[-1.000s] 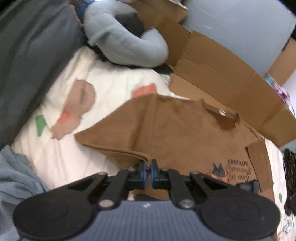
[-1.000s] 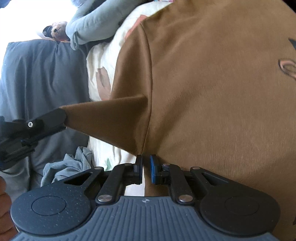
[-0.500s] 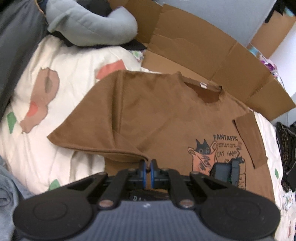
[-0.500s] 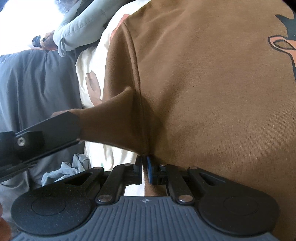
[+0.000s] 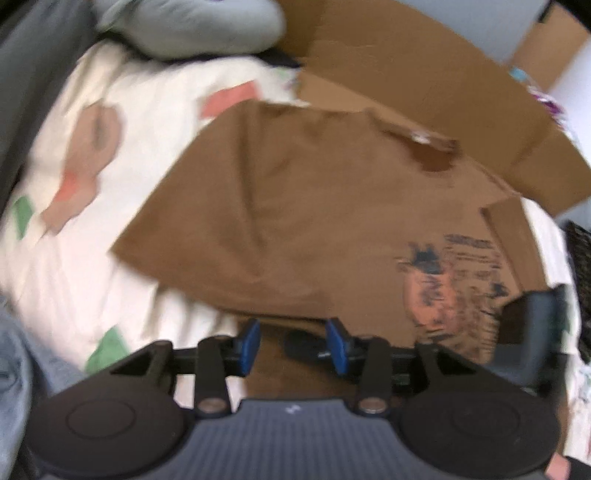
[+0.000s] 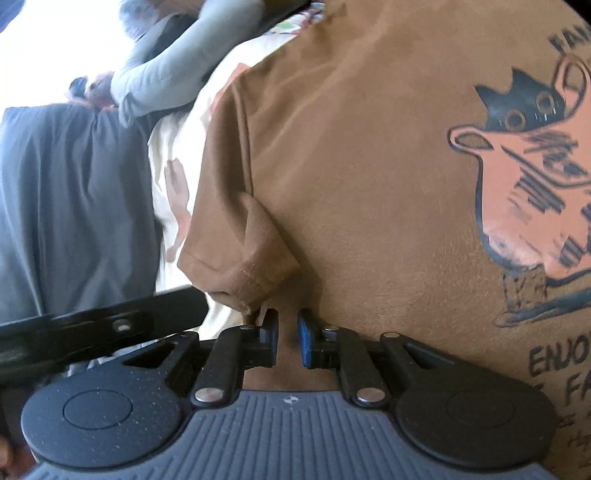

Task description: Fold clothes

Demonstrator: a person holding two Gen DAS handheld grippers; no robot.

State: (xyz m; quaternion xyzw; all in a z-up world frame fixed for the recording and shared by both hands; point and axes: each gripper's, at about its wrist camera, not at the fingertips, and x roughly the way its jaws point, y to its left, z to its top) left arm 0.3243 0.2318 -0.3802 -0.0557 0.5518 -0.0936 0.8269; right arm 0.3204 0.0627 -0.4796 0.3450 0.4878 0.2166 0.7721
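Note:
A brown T-shirt [image 5: 314,206] with a cat print [image 6: 524,192] lies flat on the patterned bedsheet [image 5: 74,236]. Its left sleeve [image 6: 236,258] is folded inward onto the body. My left gripper [image 5: 295,343] hovers over the shirt's near edge; its jaws are opening, a wide gap between the blue pads and nothing pinched. My right gripper [image 6: 288,339] sits just behind the sleeve hem, its jaws opening too, with a narrow gap and only flat cloth below. The left gripper's finger [image 6: 110,325] shows at the left of the right wrist view.
Flattened cardboard [image 5: 424,85] lies past the shirt's collar. A pale grey garment [image 5: 192,26] and a dark grey cover [image 6: 66,206] lie at the bed's far side. Blue-grey cloth [image 5: 14,362] sits at the near left corner.
Both grippers carried the raised sleeve inward and lowered it onto the shirt body. Both were shut on the cloth; now their jaws have parted and the sleeve lies released.

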